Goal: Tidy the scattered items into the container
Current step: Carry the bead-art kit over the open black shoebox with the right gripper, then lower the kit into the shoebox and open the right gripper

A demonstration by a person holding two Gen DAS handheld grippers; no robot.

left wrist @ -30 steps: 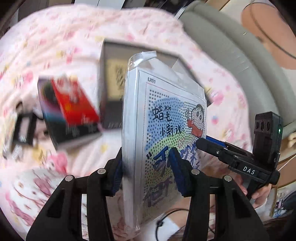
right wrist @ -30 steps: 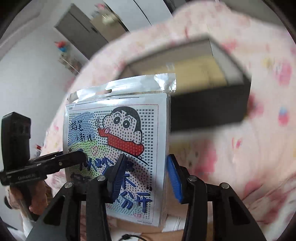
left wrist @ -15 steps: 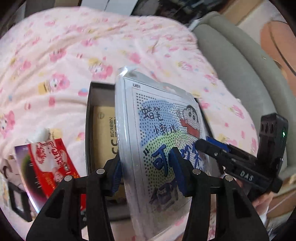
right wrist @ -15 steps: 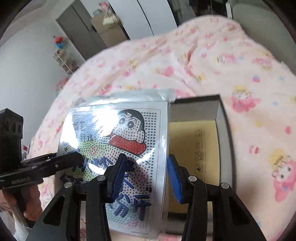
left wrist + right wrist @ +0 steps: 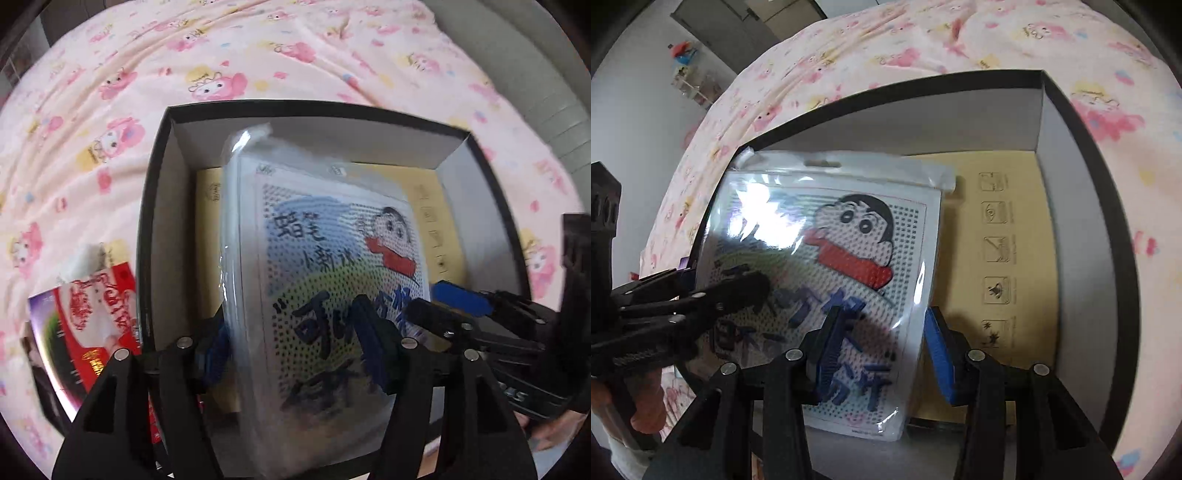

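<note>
Plastic-sleeved cartoon pack [image 5: 332,295] blurred in left wrist view, lower edge lost behind left hand-held gripper [image 5: 295,354]; left pad behind sleeve, contact unclear. Pack hides most of box [image 5: 155,206] floor and tan board [image 5: 1004,258] lying in it. Board icons too small to read. Red booklet [image 5: 96,325] beside box smeared, partly behind box wall, print illegible. Right hand-held gripper [image 5: 882,354]: glare on sleeve washes out lettering. Hand [image 5: 646,402] cut by frame edge.
</note>
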